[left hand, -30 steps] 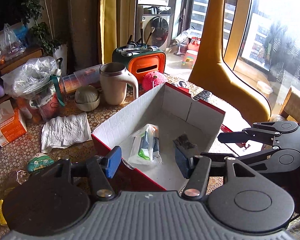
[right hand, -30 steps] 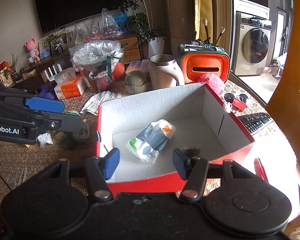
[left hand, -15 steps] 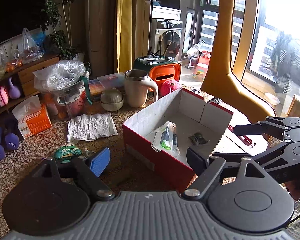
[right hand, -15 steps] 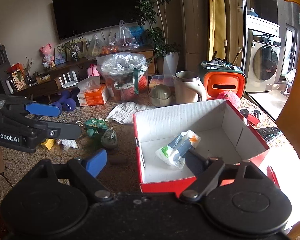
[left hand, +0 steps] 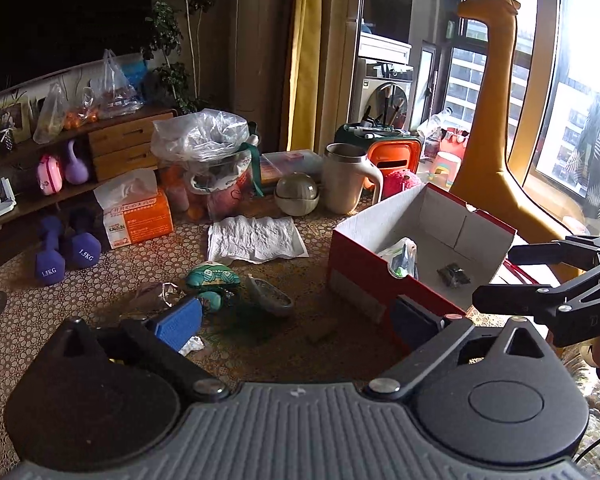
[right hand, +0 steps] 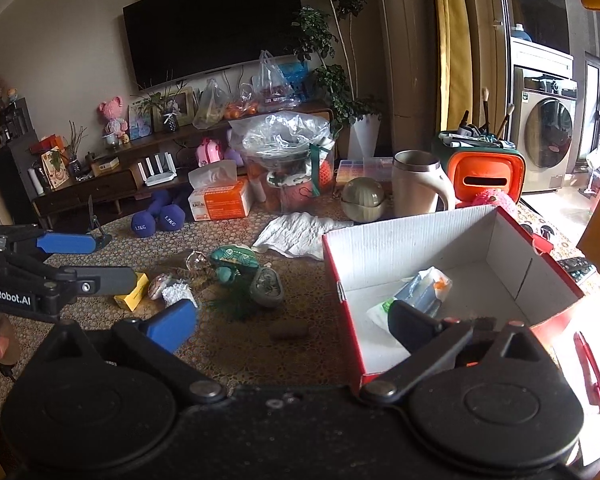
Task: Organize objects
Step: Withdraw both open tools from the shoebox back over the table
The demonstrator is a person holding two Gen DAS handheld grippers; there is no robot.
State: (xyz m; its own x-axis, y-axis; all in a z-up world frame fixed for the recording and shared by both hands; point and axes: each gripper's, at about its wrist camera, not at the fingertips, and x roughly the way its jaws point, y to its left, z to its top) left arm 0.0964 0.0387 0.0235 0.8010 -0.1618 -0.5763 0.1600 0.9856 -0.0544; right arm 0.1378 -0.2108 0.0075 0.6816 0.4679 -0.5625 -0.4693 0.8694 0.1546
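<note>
Left gripper [left hand: 296, 320] and right gripper [right hand: 292, 326] both opening wide, nothing between jaws. Red cardboard box [right hand: 420, 240] holding plastic packet [right hand: 416, 292]; green pouch [right hand: 236, 258] left of box.

Red box [right hand: 452, 264] — white inside.

We see our left claw [left hand: 296, 322] with jaws opening, nothing between them; our right claw [right hand: 292, 320] likewise opening and empty; both tilt downward, side by side.
</note>
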